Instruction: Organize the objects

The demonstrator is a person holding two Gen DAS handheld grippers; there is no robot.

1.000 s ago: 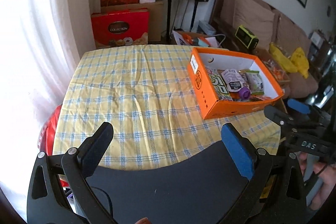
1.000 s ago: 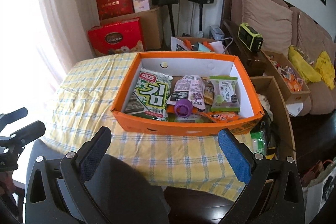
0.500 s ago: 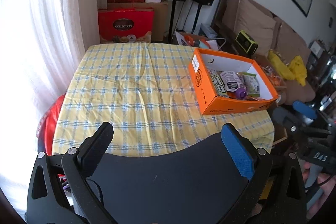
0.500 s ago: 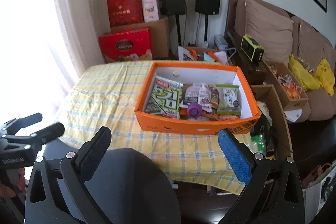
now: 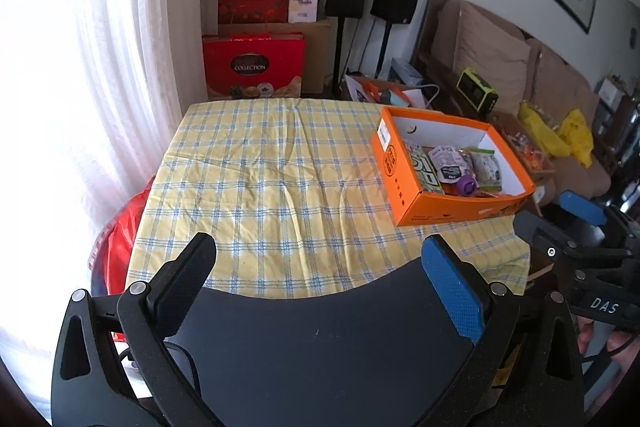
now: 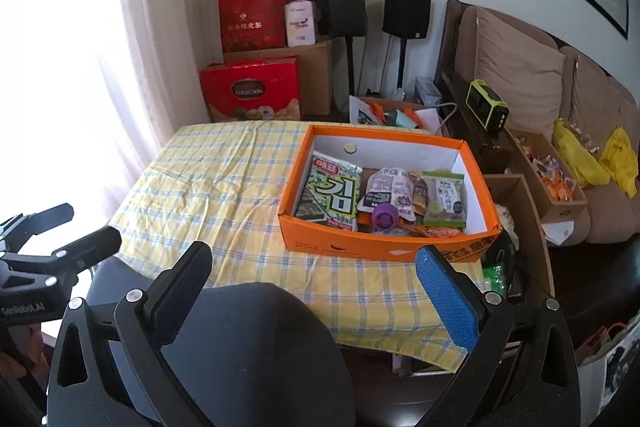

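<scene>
Left wrist view: the left gripper [image 5: 320, 267] is spread wide and empty, held over a dark chair back [image 5: 328, 339] at the near edge of the table [image 5: 256, 187]. The orange box [image 5: 404, 183] sits far and to the right on the yellow check cloth, its long axis running near-right to far-left. The right gripper [image 5: 560, 223] appears at the right edge, marked "DAS"; a red carton [image 5: 252, 67] beyond the table reads "COLLECTION".

Right wrist view: the right gripper [image 6: 316, 269] is likewise spread and holds nothing. The orange box [image 6: 384, 247] lies straight ahead, just beyond the fingers, long axis left to right. Inside are a green seaweed packet [image 6: 332, 195] with Korean lettering, a purple pouch [image 6: 386, 193] with a purple cap, and a green snack pack [image 6: 444, 199]. The left gripper body [image 6: 28, 291] reads "GenRobot.AI".

Judgement: the right gripper is nearer the box and better placed for any reach into it
</scene>
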